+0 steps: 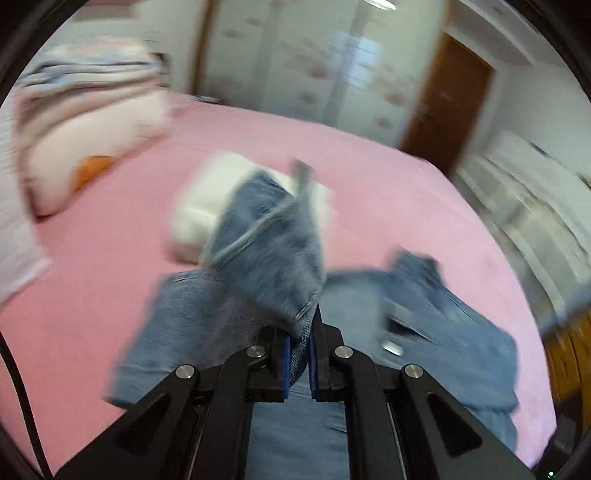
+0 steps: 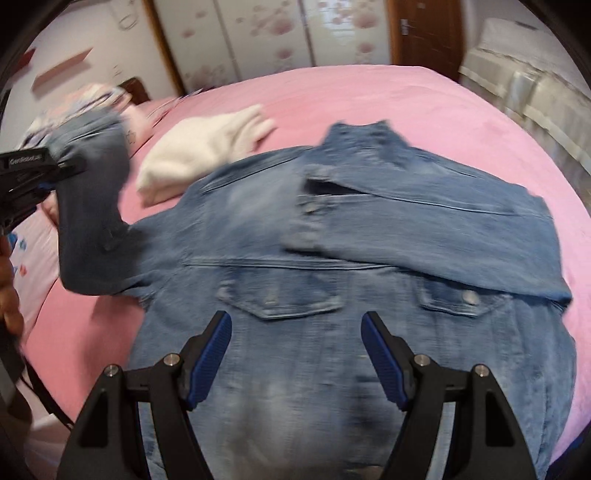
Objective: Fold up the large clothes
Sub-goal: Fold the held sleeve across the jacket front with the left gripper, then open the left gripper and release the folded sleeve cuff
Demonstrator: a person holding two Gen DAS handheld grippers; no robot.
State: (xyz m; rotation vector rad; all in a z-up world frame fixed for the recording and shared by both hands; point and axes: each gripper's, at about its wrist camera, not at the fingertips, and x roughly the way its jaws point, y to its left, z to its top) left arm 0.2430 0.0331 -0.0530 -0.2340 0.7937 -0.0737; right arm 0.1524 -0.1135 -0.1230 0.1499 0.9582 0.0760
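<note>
A blue denim jacket lies front up on the pink bed, its right sleeve folded across the chest. My left gripper is shut on the cuff of the jacket's left sleeve, which hangs lifted above the bed. In the right wrist view that gripper shows at the left edge, with the raised sleeve bending up from the shoulder. My right gripper hovers open over the jacket's lower front, just below the two chest pockets, nothing between its fingers.
A folded white garment lies on the bed beyond the jacket's left shoulder. Pillows and bedding are piled at the far left. A wardrobe and a wooden door stand behind the bed. A person's hand shows at the left edge.
</note>
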